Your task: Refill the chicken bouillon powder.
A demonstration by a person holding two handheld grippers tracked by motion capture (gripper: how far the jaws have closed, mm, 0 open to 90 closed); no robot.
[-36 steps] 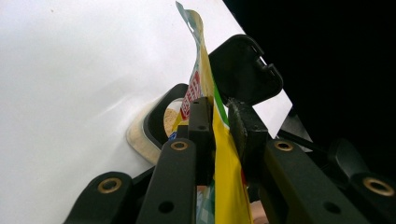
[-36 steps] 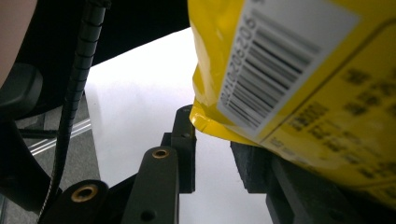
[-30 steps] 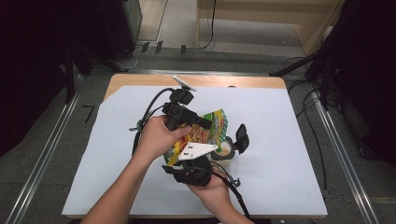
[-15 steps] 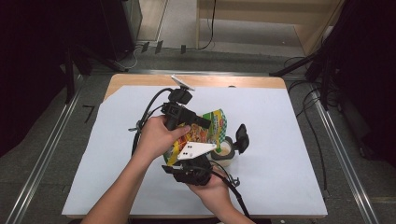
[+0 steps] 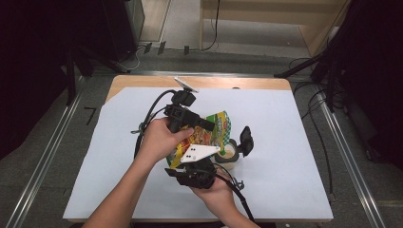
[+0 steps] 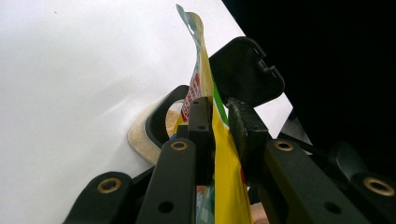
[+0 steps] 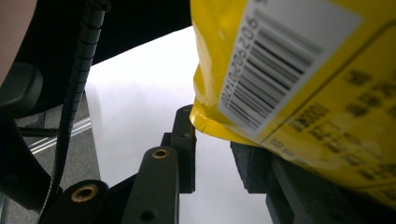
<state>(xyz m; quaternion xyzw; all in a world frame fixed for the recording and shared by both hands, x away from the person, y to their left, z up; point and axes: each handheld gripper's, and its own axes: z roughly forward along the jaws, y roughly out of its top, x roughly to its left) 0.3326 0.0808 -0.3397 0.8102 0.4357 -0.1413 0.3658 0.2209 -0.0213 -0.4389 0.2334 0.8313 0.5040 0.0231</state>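
A yellow snack bag [image 5: 209, 135] with a printed front hangs tilted over a small round container [image 5: 228, 154] of beige contents, whose black flip lid [image 5: 245, 137] stands open. My left gripper [image 5: 209, 126] comes in from the left and is shut on the bag's upper part. In the left gripper view its pads [image 6: 222, 126] pinch the thin yellow bag [image 6: 224, 186] above the container's rim [image 6: 156, 123] and the lid [image 6: 247, 70]. My right gripper [image 5: 187, 161] holds the bag's lower end from the near side. In the right gripper view the barcode corner of the bag [image 7: 303, 93] sits between the jaw tips [image 7: 212, 144].
A white sheet [image 5: 294, 142] covers the wooden table, with bare room to the right and left of the hands. Cables trail from both grippers across the sheet. Dark equipment and floor rails flank the table.
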